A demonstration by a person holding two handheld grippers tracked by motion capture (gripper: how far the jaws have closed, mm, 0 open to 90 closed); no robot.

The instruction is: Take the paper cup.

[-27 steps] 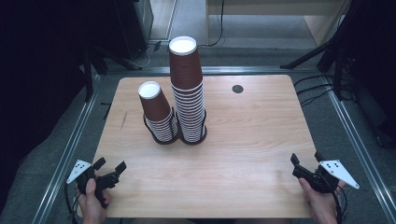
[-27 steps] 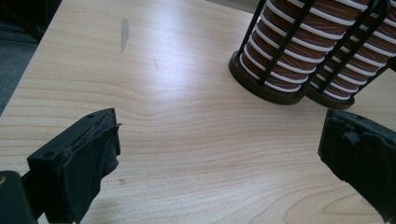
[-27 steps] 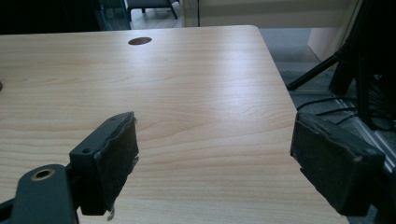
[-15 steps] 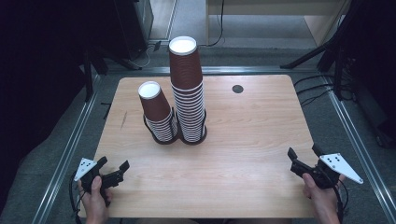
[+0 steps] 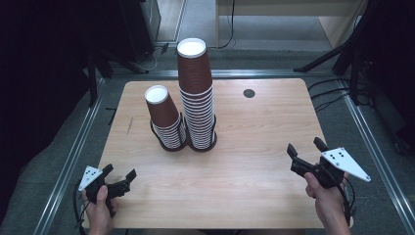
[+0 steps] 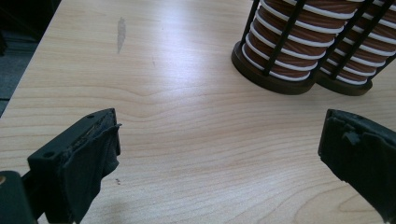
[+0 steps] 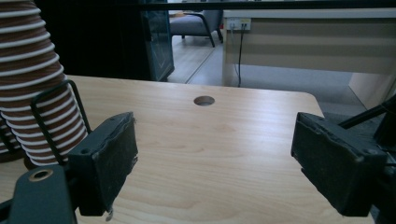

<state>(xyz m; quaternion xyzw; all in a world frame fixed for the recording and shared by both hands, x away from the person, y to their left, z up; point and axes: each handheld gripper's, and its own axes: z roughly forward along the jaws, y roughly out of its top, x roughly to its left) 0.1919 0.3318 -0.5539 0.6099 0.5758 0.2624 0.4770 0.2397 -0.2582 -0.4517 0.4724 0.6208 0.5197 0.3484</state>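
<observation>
Both hand-held grippers, left (image 5: 120,179) and right (image 5: 306,155), are hovering spread wide; the tall stack of brown paper cups (image 5: 197,93) is standing ahead, so approaching level should avoid toppling it.

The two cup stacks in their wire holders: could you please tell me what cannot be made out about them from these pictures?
- Tall stack: the right gripper view's left and top edges cut it off, and the exact cup count is too fine to read from the high view.
- Short stack: the left gripper view's top edge cuts off its upper cups.
- Holder bases: in the high view the stacks themselves hide most of them.
</observation>
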